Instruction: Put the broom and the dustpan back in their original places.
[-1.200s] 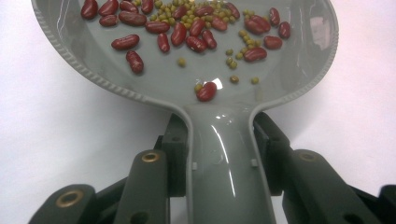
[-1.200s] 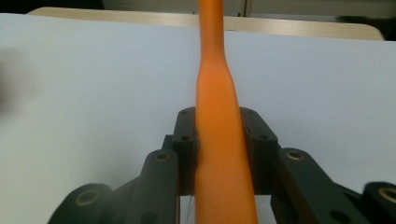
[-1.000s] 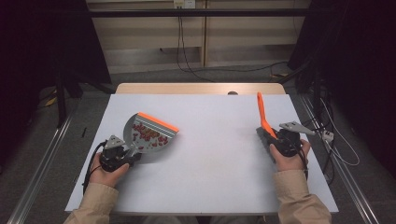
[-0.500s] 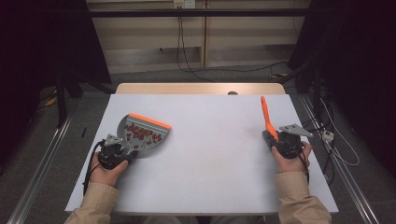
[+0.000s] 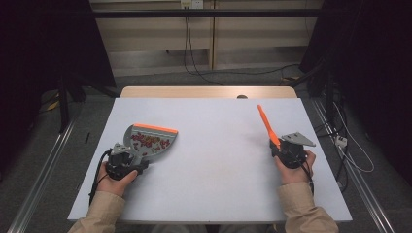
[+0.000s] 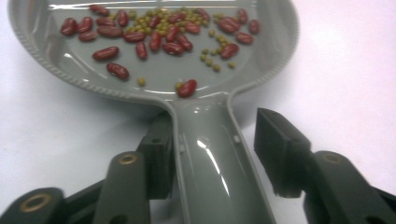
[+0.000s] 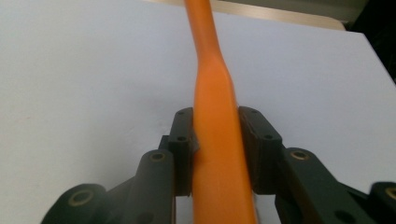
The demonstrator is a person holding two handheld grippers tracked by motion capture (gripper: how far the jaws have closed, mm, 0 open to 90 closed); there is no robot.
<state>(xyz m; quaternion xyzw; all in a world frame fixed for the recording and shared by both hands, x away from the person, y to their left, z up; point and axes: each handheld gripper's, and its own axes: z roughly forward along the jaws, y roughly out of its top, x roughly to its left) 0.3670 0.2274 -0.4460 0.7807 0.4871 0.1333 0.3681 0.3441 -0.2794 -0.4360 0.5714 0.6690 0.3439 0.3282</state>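
Left gripper view, dustpan handle (image 6: 210,158) between parted jaws

The grey scoop-shaped plastic dustpan (image 6: 154,77) looks glossy and smooth, with a finely ribbed rim at 9 o'clock and glare along its handle. The dark red beans (image 6: 173,35) in it shine; the small green ones look dull. The orange plastic brush handle (image 7: 217,140) is smooth and satin. The white tabletop (image 5: 218,160) is matt.
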